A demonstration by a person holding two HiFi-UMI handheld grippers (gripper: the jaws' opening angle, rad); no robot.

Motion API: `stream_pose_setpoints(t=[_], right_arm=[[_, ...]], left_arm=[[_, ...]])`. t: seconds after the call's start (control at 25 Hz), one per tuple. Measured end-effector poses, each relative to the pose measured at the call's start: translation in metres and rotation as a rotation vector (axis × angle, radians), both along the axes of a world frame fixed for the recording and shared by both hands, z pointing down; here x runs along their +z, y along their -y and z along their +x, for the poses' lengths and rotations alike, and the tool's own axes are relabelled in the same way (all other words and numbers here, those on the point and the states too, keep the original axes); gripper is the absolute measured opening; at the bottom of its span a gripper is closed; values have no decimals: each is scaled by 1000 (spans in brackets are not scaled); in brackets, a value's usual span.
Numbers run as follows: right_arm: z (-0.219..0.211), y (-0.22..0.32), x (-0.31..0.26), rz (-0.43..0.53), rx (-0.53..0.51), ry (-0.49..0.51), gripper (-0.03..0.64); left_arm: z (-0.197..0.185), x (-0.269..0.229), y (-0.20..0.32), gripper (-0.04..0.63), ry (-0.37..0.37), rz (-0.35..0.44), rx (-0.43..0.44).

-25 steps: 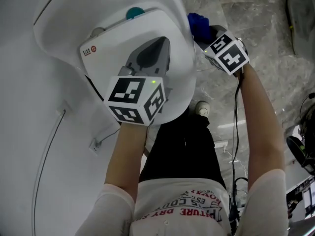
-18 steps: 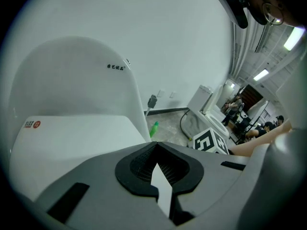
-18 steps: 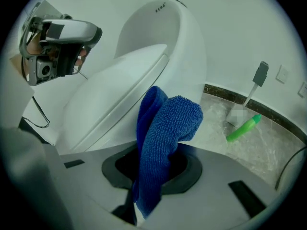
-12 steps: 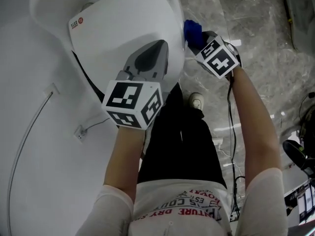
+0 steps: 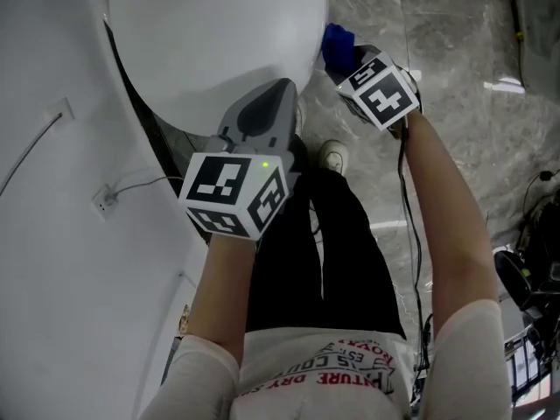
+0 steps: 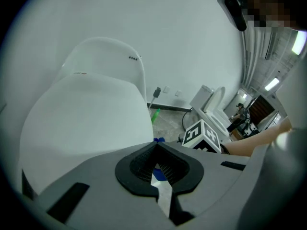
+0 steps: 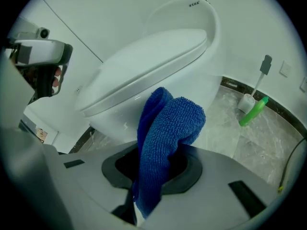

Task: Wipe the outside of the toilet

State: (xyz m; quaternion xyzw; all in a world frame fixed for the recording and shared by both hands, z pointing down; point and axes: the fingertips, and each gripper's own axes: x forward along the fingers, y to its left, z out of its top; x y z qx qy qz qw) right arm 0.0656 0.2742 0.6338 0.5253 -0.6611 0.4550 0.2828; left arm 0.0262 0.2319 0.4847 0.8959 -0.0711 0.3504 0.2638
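A white toilet (image 5: 219,42) with its lid down fills the top of the head view; the lid (image 7: 144,66) and the bowl's side (image 7: 201,97) also show in the right gripper view. My right gripper (image 5: 343,59) is shut on a folded blue cloth (image 7: 163,143), which sits just off the toilet's front right side (image 5: 315,51). My left gripper (image 5: 284,90) hangs at the lid's front edge, jaws shut with nothing between them. The toilet lid (image 6: 86,119) looms just ahead in the left gripper view.
The floor is grey marble tile (image 5: 455,59). A green bottle (image 7: 253,111) and a toilet brush (image 7: 256,87) stand by the wall. A cable and socket (image 5: 103,201) are on the white wall at left. The person's legs and shoe (image 5: 332,156) are below the toilet.
The head view has swung, so the toilet has slid up and out of frame. Both grippers keep their places by the bowl's front; the right one still holds the cloth.
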Motion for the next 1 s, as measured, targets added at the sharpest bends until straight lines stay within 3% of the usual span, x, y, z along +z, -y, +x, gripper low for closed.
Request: stream_pose_setpoints(t=[0.36, 0.6, 0.8, 1.0], right_arm=[[-72, -18, 11, -41, 108, -20, 83], [-102, -11, 14, -94, 268, -39, 83], [-135, -4, 15, -132, 367, -60, 83], [-188, 11, 11, -127, 400, -24, 83]], left_arm=[[-106, 26, -32, 5, 77, -58, -62], [-180, 42, -19, 5, 108, -57, -119], [-234, 42, -5, 5, 92, -62, -146], [-284, 43, 7, 5, 96, -58, -139]])
